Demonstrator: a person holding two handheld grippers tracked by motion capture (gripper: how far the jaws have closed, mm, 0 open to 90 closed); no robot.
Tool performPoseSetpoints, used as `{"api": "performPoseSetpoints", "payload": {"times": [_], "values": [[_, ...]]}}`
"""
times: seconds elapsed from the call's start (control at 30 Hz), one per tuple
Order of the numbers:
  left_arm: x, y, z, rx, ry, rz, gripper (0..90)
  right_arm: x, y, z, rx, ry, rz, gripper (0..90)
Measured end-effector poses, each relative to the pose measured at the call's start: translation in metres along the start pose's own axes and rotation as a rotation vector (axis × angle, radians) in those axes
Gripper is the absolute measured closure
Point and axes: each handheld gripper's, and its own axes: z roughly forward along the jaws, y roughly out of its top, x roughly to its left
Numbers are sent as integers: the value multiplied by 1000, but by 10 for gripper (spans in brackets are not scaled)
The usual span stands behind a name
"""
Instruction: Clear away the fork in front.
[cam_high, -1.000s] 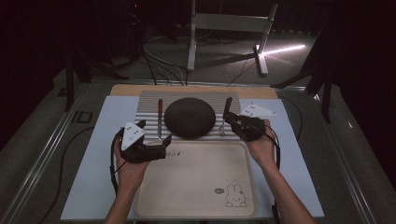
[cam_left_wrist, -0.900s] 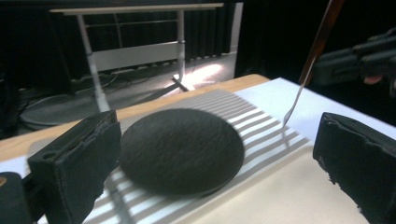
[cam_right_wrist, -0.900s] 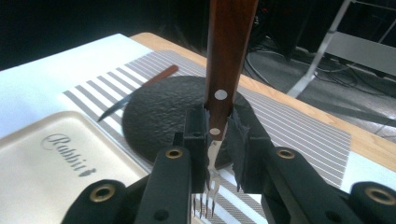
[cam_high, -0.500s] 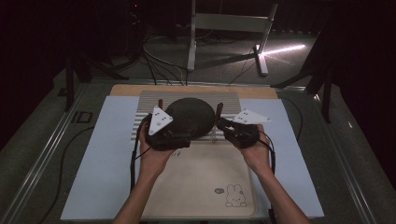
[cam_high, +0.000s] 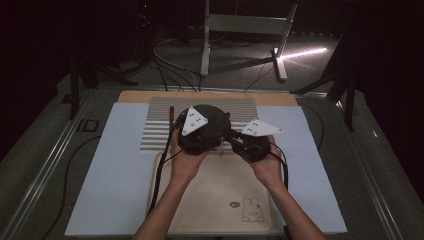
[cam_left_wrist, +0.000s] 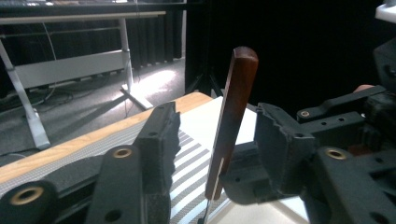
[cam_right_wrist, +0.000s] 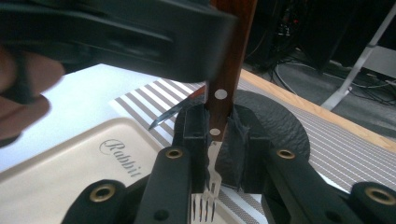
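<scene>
Fork (cam_right_wrist: 218, 107) upright, handle up, tines down

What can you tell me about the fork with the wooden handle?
The fork has a reddish-brown wooden handle with two pale rivets and metal tines pointing down toward the beige tray. It stands nearly upright, clamped at its neck by the right gripper. Its handle rises between the left gripper's jaws, which have just been closing without clearly touching it.

tongs (cam_high: 227, 136): black, brass screws | white triangular plates | black cables
</scene>
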Motion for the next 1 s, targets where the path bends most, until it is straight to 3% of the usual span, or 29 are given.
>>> {"api": "performPoseSetpoints", "payload": {"times": [0.1,0.2,0.37,0.57,0.63,0.77,1.0], "values": [[2,-2,4,10,-40,-18,687,2,0,-1,-4,9,3,781],[2,-1,4,13,-52,-22,790,3,-1,-1,-5,14,1,780],[4,-1,3,26,-60,-26,800,2,-3,-2,-10,29,14,765],[7,-1,-2,29,-49,-19,802,-1,-7,-3,15,32,31,368],[9,-1,-4,26,-46,-22,802,-2,-11,-2,39,-20,6,246],[13,-1,-9,20,-37,-32,802,-6,-20,-4,52,-106,7,141],[20,-1,-14,26,-21,-57,802,-20,-33,-11,39,-186,64,113]]}}
